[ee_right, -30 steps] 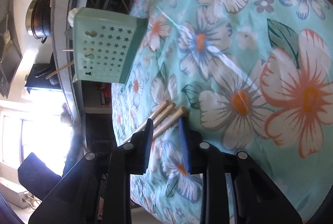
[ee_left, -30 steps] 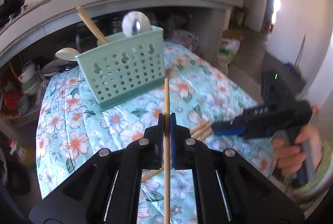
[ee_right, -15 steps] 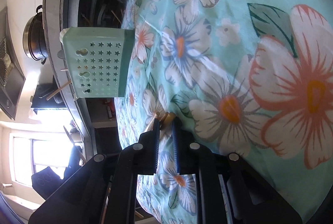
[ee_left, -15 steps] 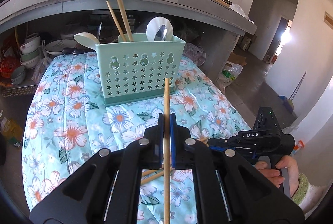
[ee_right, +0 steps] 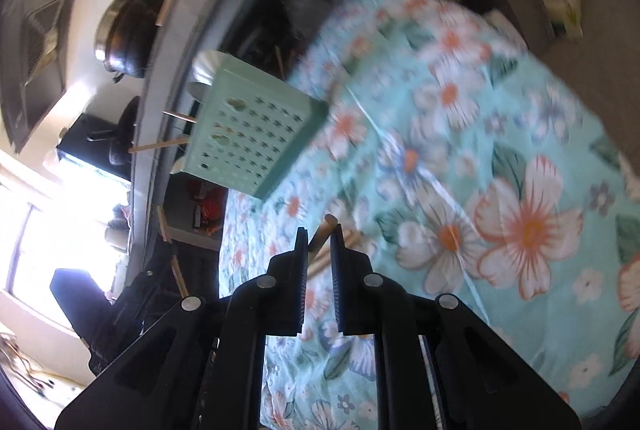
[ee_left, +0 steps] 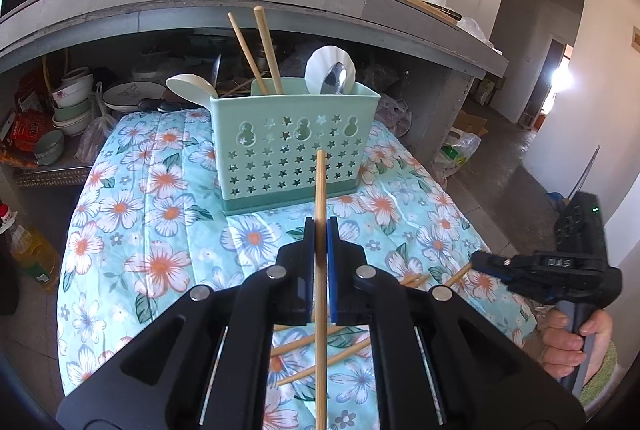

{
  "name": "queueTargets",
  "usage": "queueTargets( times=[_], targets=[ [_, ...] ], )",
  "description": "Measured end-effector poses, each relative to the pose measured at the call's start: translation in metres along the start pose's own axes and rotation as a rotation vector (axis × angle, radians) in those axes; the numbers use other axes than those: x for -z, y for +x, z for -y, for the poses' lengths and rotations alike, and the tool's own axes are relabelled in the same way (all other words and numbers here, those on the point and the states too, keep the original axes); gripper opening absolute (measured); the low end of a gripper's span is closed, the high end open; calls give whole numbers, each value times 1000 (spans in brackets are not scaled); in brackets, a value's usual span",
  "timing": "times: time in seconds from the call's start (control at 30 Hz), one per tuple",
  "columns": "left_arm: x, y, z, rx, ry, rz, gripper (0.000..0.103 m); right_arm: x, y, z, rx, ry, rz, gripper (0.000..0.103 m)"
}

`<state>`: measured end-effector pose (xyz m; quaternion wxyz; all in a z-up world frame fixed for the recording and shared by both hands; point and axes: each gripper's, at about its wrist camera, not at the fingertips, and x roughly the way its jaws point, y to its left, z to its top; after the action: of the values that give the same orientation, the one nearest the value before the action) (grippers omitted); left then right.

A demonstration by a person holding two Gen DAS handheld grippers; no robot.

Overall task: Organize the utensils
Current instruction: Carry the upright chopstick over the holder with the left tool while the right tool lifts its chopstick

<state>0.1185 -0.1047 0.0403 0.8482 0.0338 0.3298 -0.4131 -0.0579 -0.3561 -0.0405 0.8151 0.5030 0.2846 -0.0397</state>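
Left claw [ee_left: 320,230] clamped on a thin wooden chopstick [ee_left: 320,190] at frame centre, mint-green perforated plastic utensil caddy [ee_left: 294,146] behind it on the floral-cloth tabletop [ee_left: 160,214], right claw [ee_right: 319,238], jaws just closing, gripping another wooden chopstick [ee_right: 323,230] at lower centre, loose chopsticks [ee_left: 320,342] at bottom.

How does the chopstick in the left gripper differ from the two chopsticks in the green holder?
The chopstick in the left gripper is clamped between shut jaws, in front of the holder; the two chopsticks stand inside it. The held one points straight up the left wrist picture; the two lean leftward. The held one is alone; the two stand side by side. All three are plain, light wood.
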Motion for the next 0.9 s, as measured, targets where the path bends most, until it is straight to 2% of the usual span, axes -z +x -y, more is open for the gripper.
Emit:
queueTargets(
  times=[0.17,0.33,0.9],
  targets=[
    [-5,-4,4,-20,14,9,4,-8,-17,-25,-27,-93,59,9],
    [-9,-8,9,-34,26,16,4,-12,-26,-34,-48,-124,87,8],
    [-11,-8,11,-46,36,13,4,-18,-44,-44,-108,-141,116,7]
  ],
)
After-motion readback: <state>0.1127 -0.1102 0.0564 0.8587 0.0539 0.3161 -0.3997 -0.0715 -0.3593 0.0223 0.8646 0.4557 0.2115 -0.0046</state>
